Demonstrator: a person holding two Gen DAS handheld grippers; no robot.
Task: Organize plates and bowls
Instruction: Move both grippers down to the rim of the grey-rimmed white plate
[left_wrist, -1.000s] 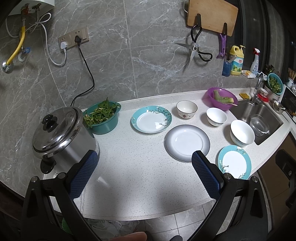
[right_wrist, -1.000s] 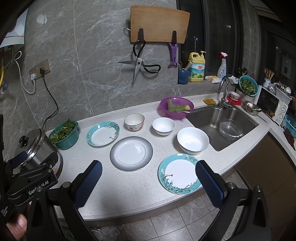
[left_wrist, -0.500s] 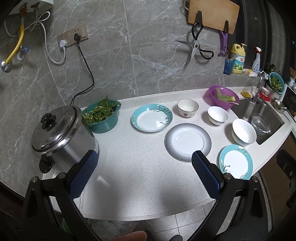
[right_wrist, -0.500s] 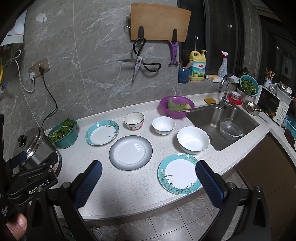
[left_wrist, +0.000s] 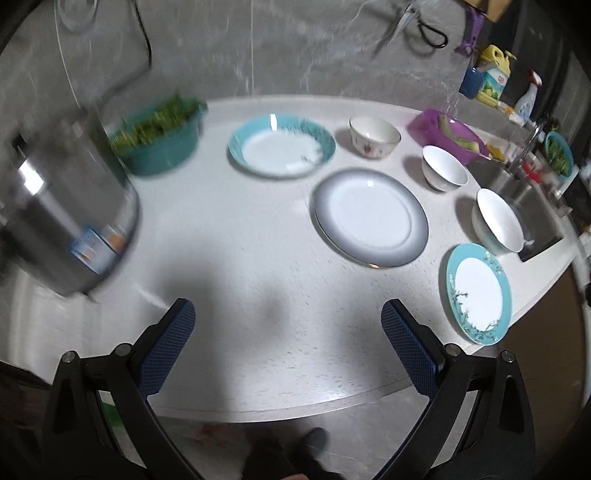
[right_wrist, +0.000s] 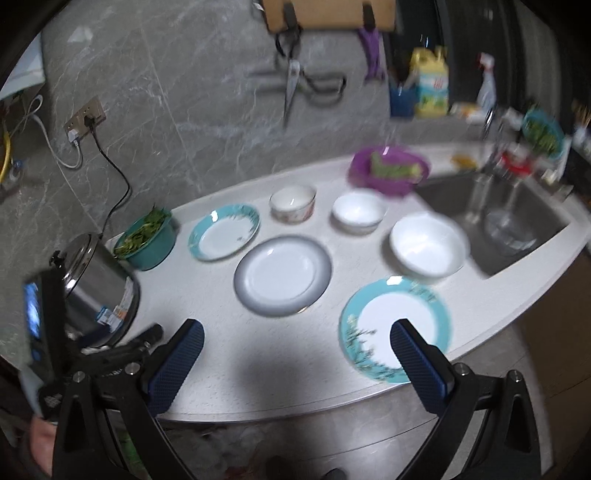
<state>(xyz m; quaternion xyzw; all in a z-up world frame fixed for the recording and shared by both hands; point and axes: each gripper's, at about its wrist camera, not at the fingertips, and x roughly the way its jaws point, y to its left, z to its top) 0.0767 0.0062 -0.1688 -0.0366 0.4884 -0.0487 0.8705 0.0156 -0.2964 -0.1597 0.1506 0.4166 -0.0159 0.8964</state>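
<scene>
On the white counter (left_wrist: 240, 258) lie a grey-rimmed plate (left_wrist: 371, 217) (right_wrist: 282, 275), a teal-rimmed plate at the back (left_wrist: 281, 144) (right_wrist: 224, 231) and a second teal-rimmed plate near the front edge (left_wrist: 479, 292) (right_wrist: 395, 325). A patterned bowl (left_wrist: 374, 136) (right_wrist: 293, 203), a small white bowl (left_wrist: 444, 167) (right_wrist: 358, 213) and a large white bowl (left_wrist: 498, 225) (right_wrist: 428, 249) stand behind them. My left gripper (left_wrist: 288, 349) hangs open over the counter's front. My right gripper (right_wrist: 295, 363) is open too, its right finger over the near teal plate.
A steel cooker (left_wrist: 62, 221) (right_wrist: 98, 291) stands at the left beside a teal basin of greens (left_wrist: 159, 138) (right_wrist: 146, 236). A purple basin (left_wrist: 448, 134) (right_wrist: 389, 168) and a sink (right_wrist: 495, 218) are at the right. Scissors (right_wrist: 291, 88) hang on the wall. The left gripper's body (right_wrist: 40, 321) shows at the left.
Both grippers have moved forward and down toward the counter; the plates and bowls look closer and blurred. Nothing has been picked up.
</scene>
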